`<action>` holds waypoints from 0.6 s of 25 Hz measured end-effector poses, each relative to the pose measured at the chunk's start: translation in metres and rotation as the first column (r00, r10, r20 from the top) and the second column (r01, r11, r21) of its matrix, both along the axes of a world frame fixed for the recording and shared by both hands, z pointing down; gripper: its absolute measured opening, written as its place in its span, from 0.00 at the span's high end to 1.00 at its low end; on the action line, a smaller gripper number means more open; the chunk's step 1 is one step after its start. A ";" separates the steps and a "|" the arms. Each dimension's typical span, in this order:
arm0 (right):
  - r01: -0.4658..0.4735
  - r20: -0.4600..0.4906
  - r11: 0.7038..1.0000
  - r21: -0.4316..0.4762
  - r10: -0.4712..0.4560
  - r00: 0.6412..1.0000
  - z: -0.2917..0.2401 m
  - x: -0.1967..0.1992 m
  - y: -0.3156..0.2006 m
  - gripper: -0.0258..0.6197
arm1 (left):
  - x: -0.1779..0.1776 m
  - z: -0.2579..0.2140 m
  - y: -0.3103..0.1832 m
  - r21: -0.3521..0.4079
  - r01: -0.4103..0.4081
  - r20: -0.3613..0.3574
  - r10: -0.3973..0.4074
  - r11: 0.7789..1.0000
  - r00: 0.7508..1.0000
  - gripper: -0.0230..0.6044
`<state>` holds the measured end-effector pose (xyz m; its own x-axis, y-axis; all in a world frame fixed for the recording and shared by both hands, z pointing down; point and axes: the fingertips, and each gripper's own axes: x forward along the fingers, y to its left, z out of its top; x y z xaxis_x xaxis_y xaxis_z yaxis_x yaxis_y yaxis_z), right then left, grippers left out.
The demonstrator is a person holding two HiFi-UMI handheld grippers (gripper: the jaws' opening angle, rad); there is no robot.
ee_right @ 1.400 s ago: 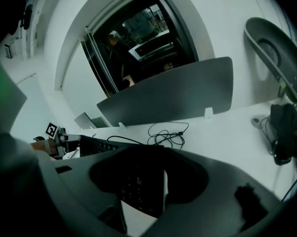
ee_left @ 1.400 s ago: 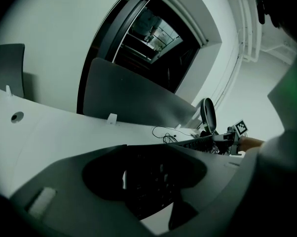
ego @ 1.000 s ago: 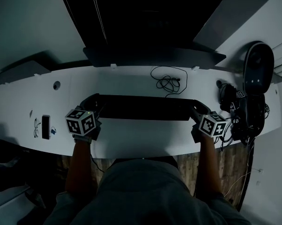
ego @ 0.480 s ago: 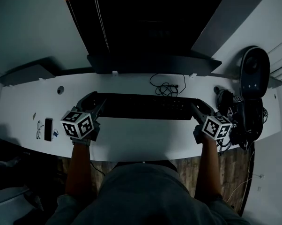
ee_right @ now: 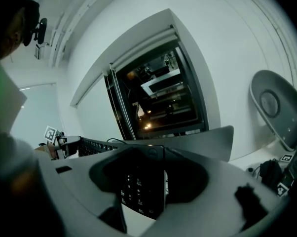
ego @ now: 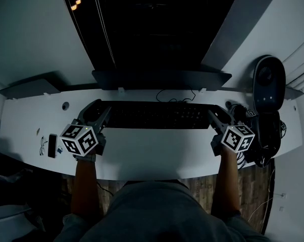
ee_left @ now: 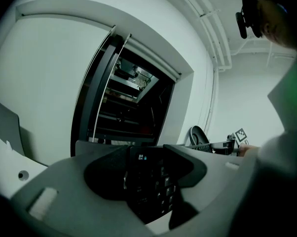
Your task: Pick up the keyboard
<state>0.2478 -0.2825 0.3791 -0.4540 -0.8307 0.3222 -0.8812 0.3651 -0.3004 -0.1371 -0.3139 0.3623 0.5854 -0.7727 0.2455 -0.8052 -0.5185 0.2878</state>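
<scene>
Phone (ego: 52,145) flat on desk (ego: 147,153), at 9 o'clock of the left gripper (ego: 98,115). Left gripper: jaws narrow, clamped on the keyboard (ego: 157,115) at its 9 o'clock end, keys showing between them. Keyboard runs crosswise over the desk, just at 6 o'clock of a dark ledge (ego: 162,78). Right gripper (ego: 216,118): likewise pinched on the 3 o'clock end. Speaker (ego: 265,82) at 1 o'clock of it, cable tangle (ego: 265,135) at 3 o'clock.
</scene>
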 end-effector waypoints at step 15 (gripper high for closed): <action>0.018 -0.021 0.986 0.164 -0.014 1.000 -0.078 0.007 0.003 0.64 | 0.006 -0.070 0.010 0.140 0.035 -0.024 -0.032 0.989 0.999 0.61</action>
<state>0.2551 -0.2799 0.3015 -0.4626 -0.8657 0.1912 -0.8800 0.4222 -0.2175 -0.1312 -0.3035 0.2923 0.5624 -0.8181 0.1204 -0.8172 -0.5277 0.2316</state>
